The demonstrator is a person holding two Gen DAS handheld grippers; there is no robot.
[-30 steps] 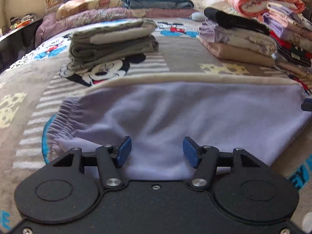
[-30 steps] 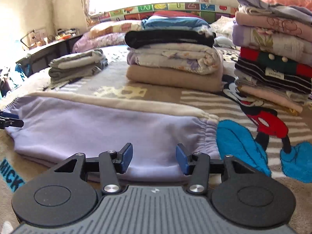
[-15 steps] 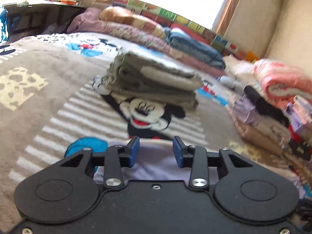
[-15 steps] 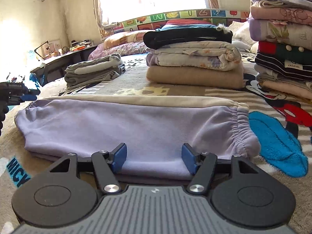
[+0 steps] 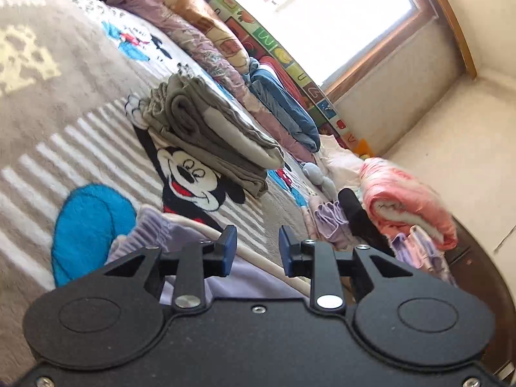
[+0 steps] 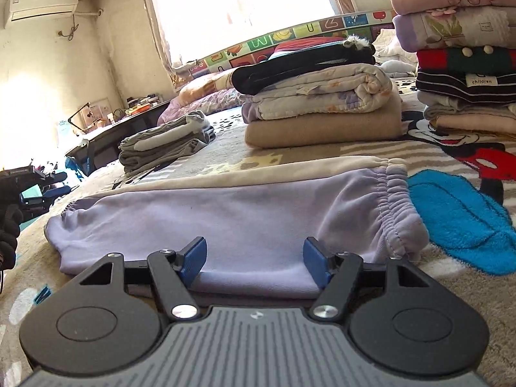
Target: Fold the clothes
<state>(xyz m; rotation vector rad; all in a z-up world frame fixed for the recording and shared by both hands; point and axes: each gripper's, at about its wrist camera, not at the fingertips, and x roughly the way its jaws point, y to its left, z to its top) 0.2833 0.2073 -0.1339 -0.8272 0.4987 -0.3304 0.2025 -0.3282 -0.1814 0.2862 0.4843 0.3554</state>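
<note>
The right gripper (image 6: 254, 259) has its jaws wide apart with nothing in them, just above the near edge of the purple pants (image 6: 225, 213). The left gripper (image 5: 257, 247) has its jaws part way apart and holds nothing, tilted over the pants' gathered end. The pants lie flat on the Mickey blanket (image 6: 458, 213). Folded gray clothes (image 5: 209, 135) sit behind.
</note>
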